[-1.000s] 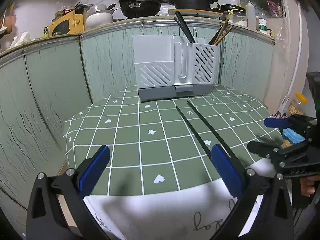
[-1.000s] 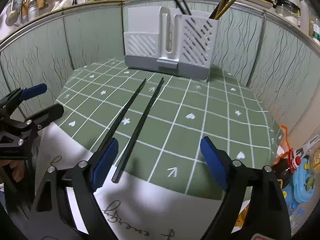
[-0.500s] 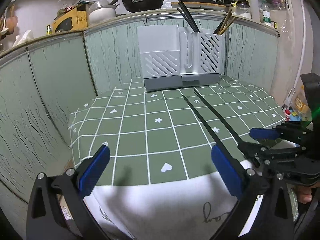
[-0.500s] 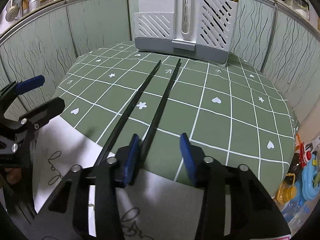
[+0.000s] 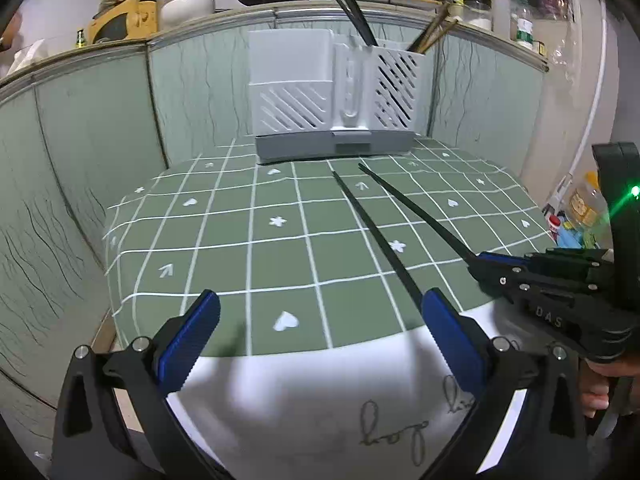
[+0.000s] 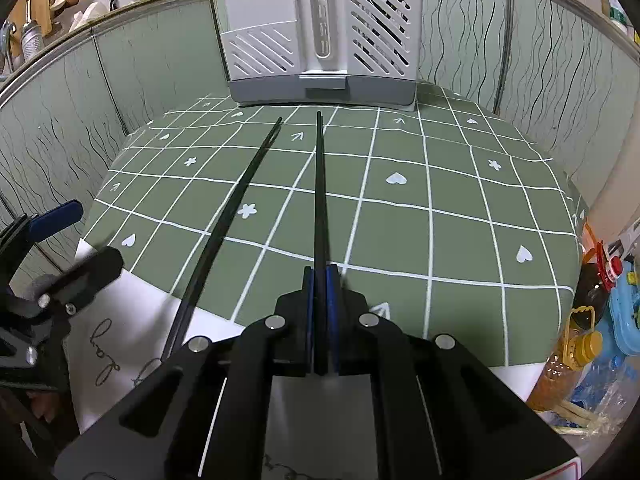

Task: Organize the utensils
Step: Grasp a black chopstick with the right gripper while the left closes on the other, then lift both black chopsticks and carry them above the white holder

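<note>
Two long black chopsticks [image 6: 224,220] are lying on the green checked surface [image 6: 400,220]; my right tongs [image 6: 320,276] are clamping one, left tongs [image 5: 316,340] gaping wide, white slotted holder [image 6: 320,36] waiting behind.

Utensil rack [image 6: 320,36] stood at far edge of table [image 6: 440,208], against the wall panels [image 6: 540,60], w/ chopsticks in its right compartments. Two chopsticks lay side by side in front of it, tips toward rack: right chopstick [image 6: 319,192] ran back into the right gripper [image 6: 320,280], left chopstick [image 6: 236,208] just beside it. Left gripper [image 5: 316,336] sat at near edge, left of both; bottles [image 6: 576,344] off table's right side.
</note>
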Tool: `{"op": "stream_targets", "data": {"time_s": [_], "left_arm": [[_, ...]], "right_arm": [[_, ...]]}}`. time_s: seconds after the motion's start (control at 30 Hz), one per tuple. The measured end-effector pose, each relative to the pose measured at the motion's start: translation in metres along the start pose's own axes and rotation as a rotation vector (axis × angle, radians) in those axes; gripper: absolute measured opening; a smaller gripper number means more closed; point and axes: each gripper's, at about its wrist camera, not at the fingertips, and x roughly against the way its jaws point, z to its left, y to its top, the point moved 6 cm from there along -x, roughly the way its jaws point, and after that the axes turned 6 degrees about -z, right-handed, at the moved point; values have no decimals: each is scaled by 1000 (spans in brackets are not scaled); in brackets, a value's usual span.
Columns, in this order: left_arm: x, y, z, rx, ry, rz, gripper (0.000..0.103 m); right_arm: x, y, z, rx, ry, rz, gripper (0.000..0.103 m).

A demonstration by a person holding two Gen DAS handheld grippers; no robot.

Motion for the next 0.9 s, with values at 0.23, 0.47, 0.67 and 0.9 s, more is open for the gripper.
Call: {"op": "stream_targets", "data": {"time_s": [0.23, 0.47, 0.67, 0.9], "left_arm": [[-16, -3, -20, -1, -43, 53, 79], [-31, -11, -46, -39, -85, 94, 54], [-35, -12, -55, -60, -87, 74, 21], [-38, -10, -48, -24, -101, 67, 6]], "right_arm": [[10, -3, -17, -18, -16, 10, 6], [16, -6, -29, -32, -32, 11, 6], [16, -7, -30, -33, -36, 11, 6], [15, -8, -28, -24, -39, 6, 6]]}}
